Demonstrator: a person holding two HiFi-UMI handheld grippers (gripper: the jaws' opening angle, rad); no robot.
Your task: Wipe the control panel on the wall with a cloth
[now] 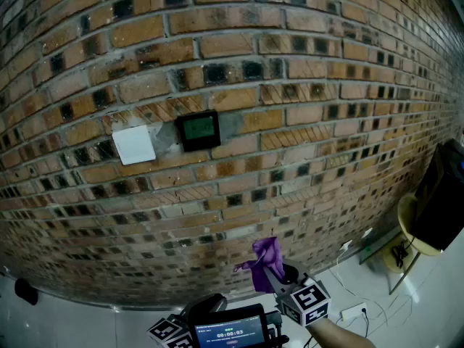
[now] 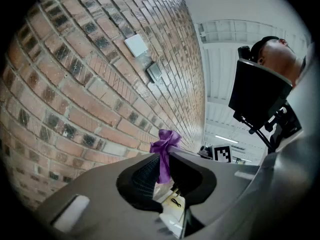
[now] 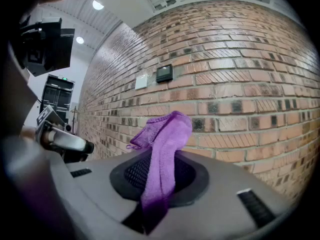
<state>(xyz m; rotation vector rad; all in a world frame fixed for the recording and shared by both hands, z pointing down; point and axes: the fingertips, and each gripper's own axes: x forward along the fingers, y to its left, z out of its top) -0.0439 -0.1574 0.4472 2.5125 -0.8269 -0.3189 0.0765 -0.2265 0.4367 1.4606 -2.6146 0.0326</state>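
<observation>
The control panel (image 1: 199,130), a small black box with a green screen, is mounted high on the brick wall (image 1: 304,85), with a white cover plate (image 1: 134,145) to its left. It shows small in the right gripper view as the panel (image 3: 164,73) and in the left gripper view as the panel (image 2: 154,72). My right gripper (image 1: 274,275) is low, well below the panel, and shut on a purple cloth (image 1: 264,261). The cloth (image 3: 162,154) sticks up from its jaws. My left gripper (image 1: 206,307) is further left, jaws apart and holding nothing. The cloth (image 2: 164,151) shows beyond them.
At the right stands a black object (image 1: 438,201) by a round yellowish stool (image 1: 415,234). A white power strip (image 1: 353,312) and cables lie on the pale floor by the wall's foot. A dark item (image 1: 25,290) sits at the lower left.
</observation>
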